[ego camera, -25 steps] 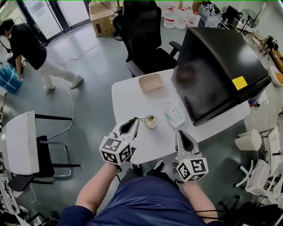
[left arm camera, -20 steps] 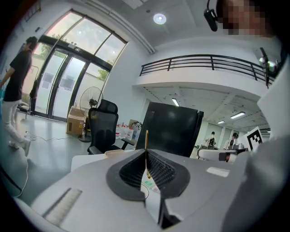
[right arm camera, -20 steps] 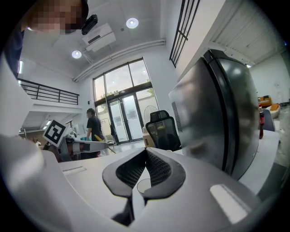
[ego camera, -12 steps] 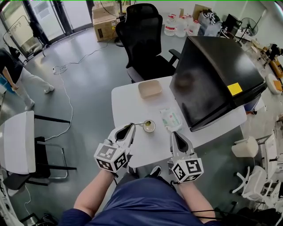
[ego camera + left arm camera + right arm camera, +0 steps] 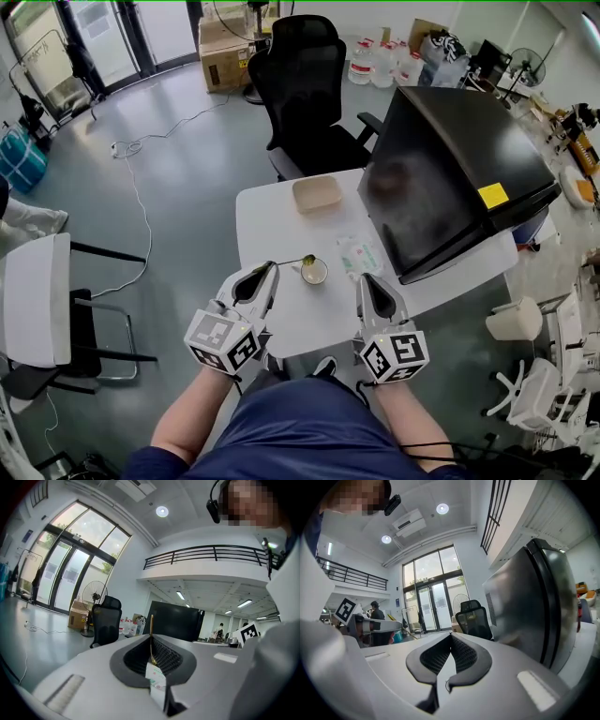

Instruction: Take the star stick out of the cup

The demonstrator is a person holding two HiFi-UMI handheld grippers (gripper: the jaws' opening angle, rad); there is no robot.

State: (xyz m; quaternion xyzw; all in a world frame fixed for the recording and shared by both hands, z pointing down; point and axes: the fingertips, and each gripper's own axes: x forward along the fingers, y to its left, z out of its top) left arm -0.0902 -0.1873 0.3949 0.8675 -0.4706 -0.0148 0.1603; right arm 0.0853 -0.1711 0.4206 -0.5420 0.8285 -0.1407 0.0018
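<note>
A small round cup (image 5: 314, 273) stands on the white table (image 5: 277, 211) near its front edge. My left gripper (image 5: 269, 270) is just left of the cup, shut on a thin golden star stick (image 5: 292, 262). The stick runs level from the jaws to the right, and its star end lies over the cup's near rim; I cannot tell whether it touches. In the left gripper view the stick (image 5: 151, 629) stands pinched between the closed pads of the left gripper (image 5: 151, 644). My right gripper (image 5: 367, 282) hovers right of the cup, shut and empty, as the right gripper (image 5: 451, 641) shows in its own view.
A beige tray (image 5: 317, 193) sits at the table's far side and a wipes packet (image 5: 353, 255) lies right of the cup. A big black box (image 5: 450, 159) covers the table's right half. A black office chair (image 5: 305, 84) stands behind, a white chair (image 5: 37, 300) at the left.
The left gripper has drawn a little to the left, away from the cup, with the stick still in it. The person at the far left has walked almost out of view.
</note>
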